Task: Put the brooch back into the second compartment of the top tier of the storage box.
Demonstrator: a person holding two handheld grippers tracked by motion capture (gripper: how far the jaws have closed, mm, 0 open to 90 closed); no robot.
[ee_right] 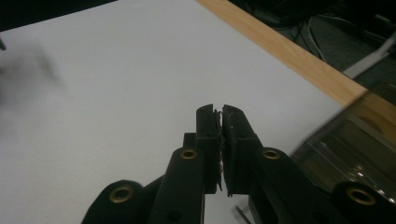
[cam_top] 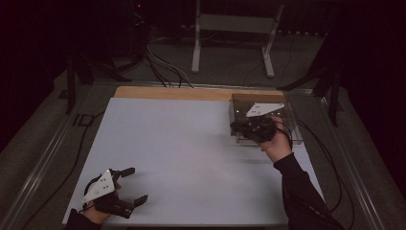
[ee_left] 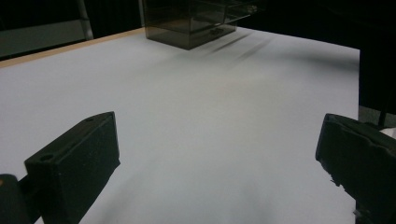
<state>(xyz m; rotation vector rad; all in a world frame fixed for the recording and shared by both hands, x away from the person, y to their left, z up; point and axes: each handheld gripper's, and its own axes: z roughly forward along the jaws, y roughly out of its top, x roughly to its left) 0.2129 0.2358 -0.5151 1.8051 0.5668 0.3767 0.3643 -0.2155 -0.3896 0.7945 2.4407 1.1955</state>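
Left gripper (cam_top: 133,184) jaws apart | right gripper (ee_right: 220,112) closed | clear box (cam_top: 266,118) part-hidden

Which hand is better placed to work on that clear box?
Probably the right. The right gripper, jaws shut, is already at the clear box; the left gripper sits open at the table's near-left corner.

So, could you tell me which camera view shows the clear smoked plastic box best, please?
The left gripper view: the box stands unobstructed at the far edge of the white sheet, its dark see-through walls plain. In the high view the right gripper covers part of the box. The right gripper view catches one blurred corner.
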